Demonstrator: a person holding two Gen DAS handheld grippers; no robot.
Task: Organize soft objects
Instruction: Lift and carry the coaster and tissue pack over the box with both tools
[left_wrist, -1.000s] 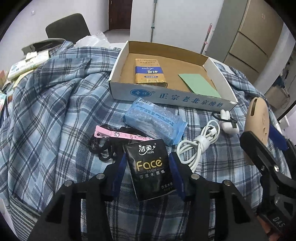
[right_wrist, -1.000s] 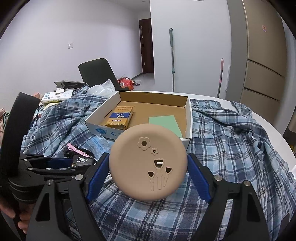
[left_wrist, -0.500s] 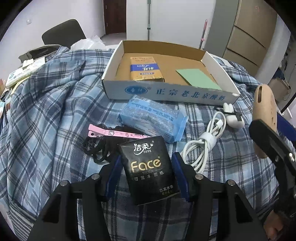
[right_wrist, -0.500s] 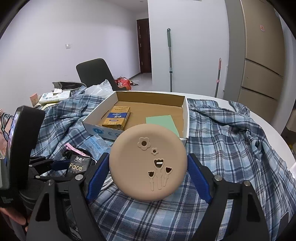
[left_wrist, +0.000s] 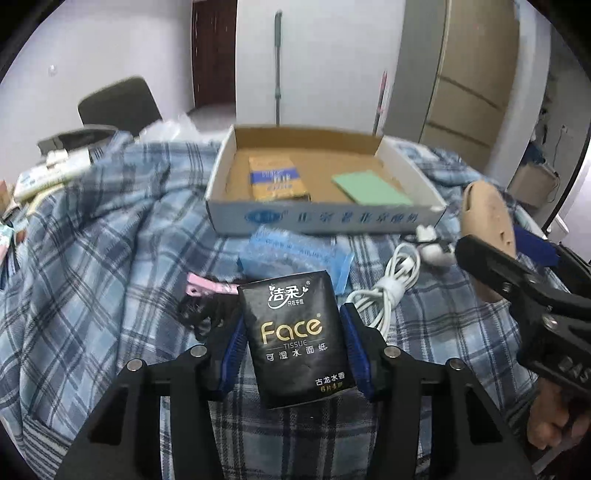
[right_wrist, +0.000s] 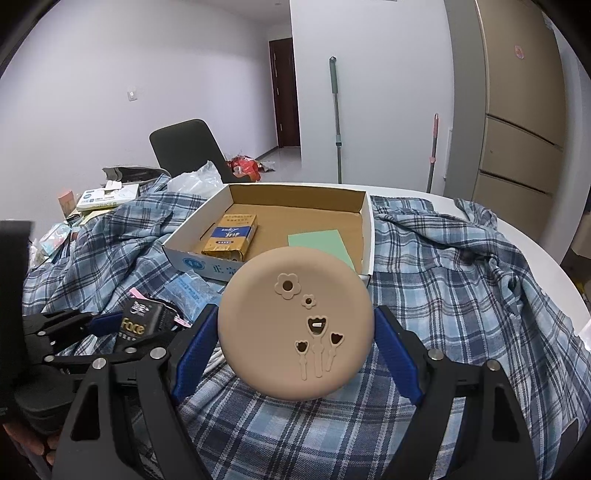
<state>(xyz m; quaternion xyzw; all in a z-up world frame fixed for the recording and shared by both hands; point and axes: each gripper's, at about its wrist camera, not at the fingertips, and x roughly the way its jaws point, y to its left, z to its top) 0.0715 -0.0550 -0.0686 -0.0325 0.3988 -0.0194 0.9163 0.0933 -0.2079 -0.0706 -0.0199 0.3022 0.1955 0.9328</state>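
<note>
My left gripper (left_wrist: 293, 341) is shut on a black "Face" tissue pack (left_wrist: 297, 338) and holds it above the plaid cloth. The pack also shows in the right wrist view (right_wrist: 138, 319). My right gripper (right_wrist: 293, 349) is shut on a round tan silicone pad with flower cut-outs (right_wrist: 295, 326); the pad shows edge-on in the left wrist view (left_wrist: 487, 225). An open cardboard box (left_wrist: 221, 173) stands ahead, holding a yellow-blue pack (left_wrist: 277, 182) and a green sheet (left_wrist: 371, 188). A blue tissue pack (left_wrist: 291, 253) lies in front of the box.
A coiled white cable (left_wrist: 391, 284), a white earbud item (left_wrist: 430, 243), a pink strip (left_wrist: 210, 288) and a black tangle (left_wrist: 201, 314) lie on the plaid cloth (left_wrist: 92, 258). Clutter sits at the far left (right_wrist: 107, 197). A chair (right_wrist: 184, 147) stands behind.
Both grippers have lifted with their objects; the box and table items sit lower and farther in view. The left view now looks more level toward the room.
</note>
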